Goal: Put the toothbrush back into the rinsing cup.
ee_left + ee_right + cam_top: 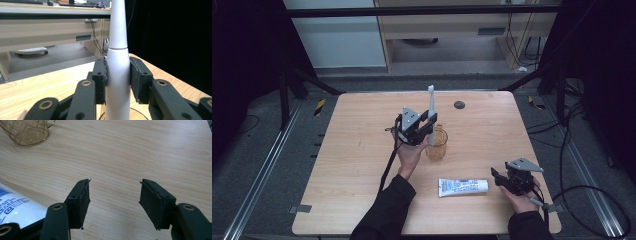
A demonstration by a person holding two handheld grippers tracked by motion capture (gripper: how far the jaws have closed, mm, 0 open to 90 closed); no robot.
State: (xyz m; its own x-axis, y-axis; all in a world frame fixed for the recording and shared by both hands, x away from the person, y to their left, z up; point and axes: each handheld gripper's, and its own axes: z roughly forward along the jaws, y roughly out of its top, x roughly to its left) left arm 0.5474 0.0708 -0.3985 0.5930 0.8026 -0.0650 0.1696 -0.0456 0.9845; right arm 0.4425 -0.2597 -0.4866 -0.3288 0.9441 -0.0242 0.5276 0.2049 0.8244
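My left gripper (426,125) is shut on a white electric toothbrush (431,114), which it holds upright with the brush head at the top. The lower end of the toothbrush reaches into an amber glass cup (436,144) near the table's middle. In the left gripper view both pads press on the white handle (117,75), and the cup's rim (140,112) shows just below. A white toothpaste tube (462,186) lies flat at the front of the table. To its right my right gripper (496,176) rests open near the table surface, nothing between its pads (113,202).
A small dark round mark (459,104) sits near the wooden table's (357,165) far edge. In the right gripper view the cup (27,131) stands at the upper left and the tube (15,207) lies at the lower left. Desks and cables stand beyond the table.
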